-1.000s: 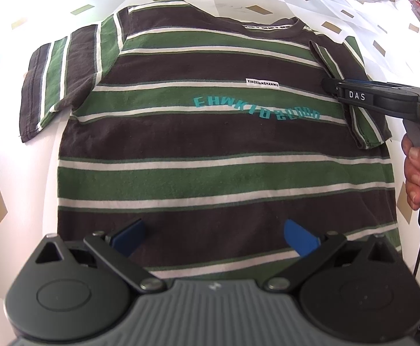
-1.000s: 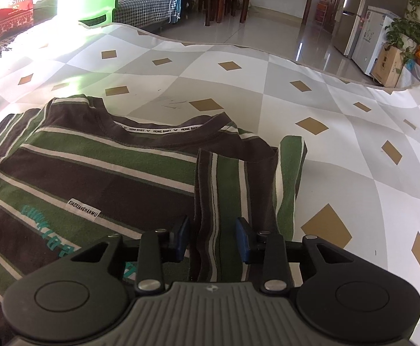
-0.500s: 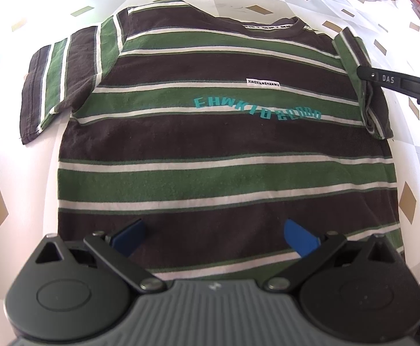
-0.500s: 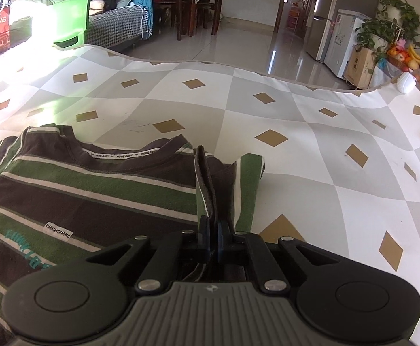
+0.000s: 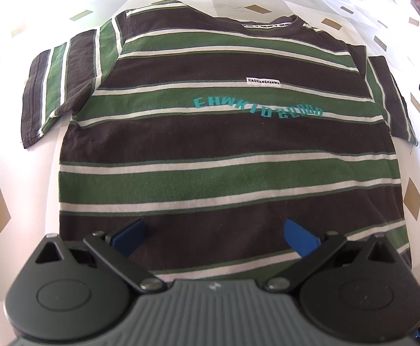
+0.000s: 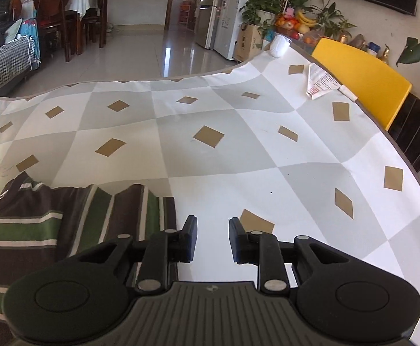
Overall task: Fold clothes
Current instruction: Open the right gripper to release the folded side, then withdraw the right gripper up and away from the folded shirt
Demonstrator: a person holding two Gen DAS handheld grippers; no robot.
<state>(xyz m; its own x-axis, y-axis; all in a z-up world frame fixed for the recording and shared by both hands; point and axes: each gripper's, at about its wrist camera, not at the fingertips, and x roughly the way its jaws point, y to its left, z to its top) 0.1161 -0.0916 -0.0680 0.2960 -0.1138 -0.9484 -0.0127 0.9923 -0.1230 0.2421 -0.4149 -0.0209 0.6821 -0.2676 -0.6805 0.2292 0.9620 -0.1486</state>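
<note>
While the striped T-shirt [image 5: 221,144] lies flat and face up on the checked tablecloth [image 5: 5,150], bare cloth runs down its left side beyond the spread left sleeve [image 5: 51,92], and a further strip of cloth lies past the collar at the far edge. Over the shirt's lower hem hangs the left gripper [image 5: 214,235], pointing steeply down, its blue fingers [image 5: 129,236] spread wide with only shirt fabric seen beneath them and nothing pinched. To the right, the right sleeve [image 5: 391,101] lies opened out flat beside the body of the shirt, and a sliver of the other tool shows at the picture's right edge, apart from the sleeve. In the right wrist view that sleeve's hem [image 6: 152,216] sits just left of the right gripper [image 6: 212,239], which tilts moderately downward over bare tablecloth. Its jaws have just been opening and now stand a small way apart with nothing between them. Ahead and right of it the table is largely open as far as its curved far edge [image 6: 181,78], with a folded paper [image 6: 321,83] near the far right corner.
</note>
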